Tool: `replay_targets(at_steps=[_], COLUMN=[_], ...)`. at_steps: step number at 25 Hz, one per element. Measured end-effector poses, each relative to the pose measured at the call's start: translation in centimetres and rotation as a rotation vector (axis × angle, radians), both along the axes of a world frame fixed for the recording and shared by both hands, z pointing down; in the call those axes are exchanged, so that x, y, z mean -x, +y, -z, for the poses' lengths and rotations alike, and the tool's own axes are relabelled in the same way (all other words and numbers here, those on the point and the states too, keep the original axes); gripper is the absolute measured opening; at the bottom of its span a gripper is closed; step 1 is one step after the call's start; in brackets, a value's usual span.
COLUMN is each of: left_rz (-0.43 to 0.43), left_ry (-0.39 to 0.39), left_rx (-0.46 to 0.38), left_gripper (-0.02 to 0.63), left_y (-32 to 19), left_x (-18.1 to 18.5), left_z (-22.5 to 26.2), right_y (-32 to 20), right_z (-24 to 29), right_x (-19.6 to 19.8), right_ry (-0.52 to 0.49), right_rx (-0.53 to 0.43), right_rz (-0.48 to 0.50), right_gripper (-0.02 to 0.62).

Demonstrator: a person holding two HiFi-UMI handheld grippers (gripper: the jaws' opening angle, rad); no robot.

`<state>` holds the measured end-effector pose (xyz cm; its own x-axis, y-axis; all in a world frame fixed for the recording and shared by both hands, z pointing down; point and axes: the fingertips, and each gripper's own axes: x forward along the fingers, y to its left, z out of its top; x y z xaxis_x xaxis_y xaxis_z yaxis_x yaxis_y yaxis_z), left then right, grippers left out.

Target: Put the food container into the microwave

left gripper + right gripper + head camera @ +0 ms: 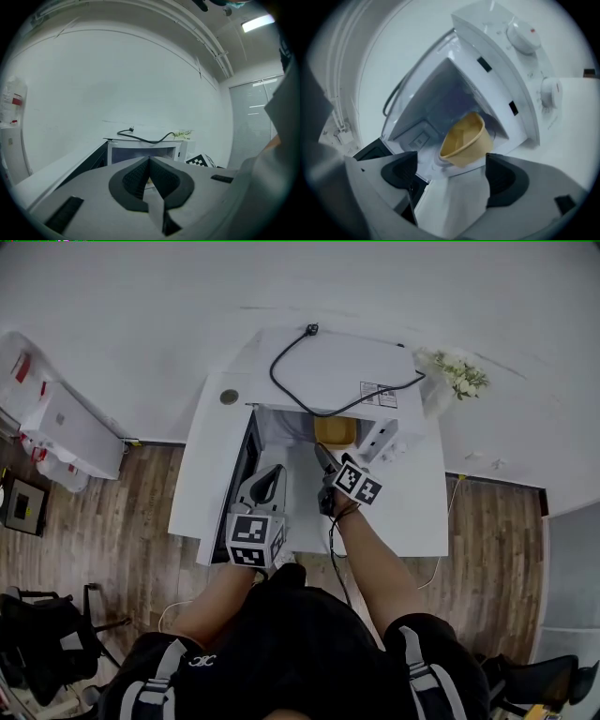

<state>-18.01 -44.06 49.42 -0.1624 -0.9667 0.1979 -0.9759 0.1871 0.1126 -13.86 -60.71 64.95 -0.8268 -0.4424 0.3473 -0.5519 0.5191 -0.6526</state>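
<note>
I see right gripper [450, 169] wide, empty | container [465, 139] inside open microwave [520, 70], probably on its turntable (blurred) | left gripper [149, 162] closed, empty

- Table [202, 484]: set against the wall.
- Microwave [328, 381]: on the table, toward its back edge.
- Cable [311, 330]: lying on top of the microwave.
- Door [246, 470]: swung open to the left of the cavity.
- Control panel [534, 70]: right of the cavity.
- Food container [335, 431]: inside the cavity, toward its right wall.
- Flowers [459, 376]: on the table's far right corner — beside the microwave.
- Left gripper [267, 486]: in front of the open door.
- Right gripper [323, 460]: in front of the cavity mouth — apart from the container.
- Low cabinet [70, 432]: on the floor, left of the table.
</note>
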Motion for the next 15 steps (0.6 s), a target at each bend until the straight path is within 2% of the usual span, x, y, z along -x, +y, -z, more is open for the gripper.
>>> replay_targets(at_steps=[1, 4, 7, 9, 10, 15], left_rz=[0.002, 0.006, 0.007, 0.005, 0.003, -0.006], left_ry=[-0.001, -0.002, -0.004, -0.005, -0.006, -0.010], left_rx=[-0.004, -0.015, -0.025, -0.030, -0.033, -0.044], left_gripper=[0.008, 0.008, 0.008, 0.008, 0.008, 0.008], left_y=[0.0, 0.1, 0.3, 0.6, 0.9, 1.8], left_x=[-0.1, -0.4, -1.0, -1.5, -1.8, -3.3], left_z=[0.2, 0.7, 1.0, 1.3, 1.5, 2.2], right_y=[0.5, 1.6, 2.0, 2.5, 2.9, 5.3], right_z=[0.6, 2.0, 4.1, 6.1, 7.3, 14.3], right_x=[-0.7, -3.3, -6.1, -7.8, -8.5, -11.4], right_ry=[0.016, 0.095, 0.164, 0.179, 0.176, 0.080], right_rx=[-0.043, -0.186, -0.331, -0.406, -0.434, -0.560], right_rz=[0.010, 0.004, -0.049, -0.087, -0.103, -0.135], right_gripper=[0.434, 0.217, 0.073, 0.043, 0.005, -0.002])
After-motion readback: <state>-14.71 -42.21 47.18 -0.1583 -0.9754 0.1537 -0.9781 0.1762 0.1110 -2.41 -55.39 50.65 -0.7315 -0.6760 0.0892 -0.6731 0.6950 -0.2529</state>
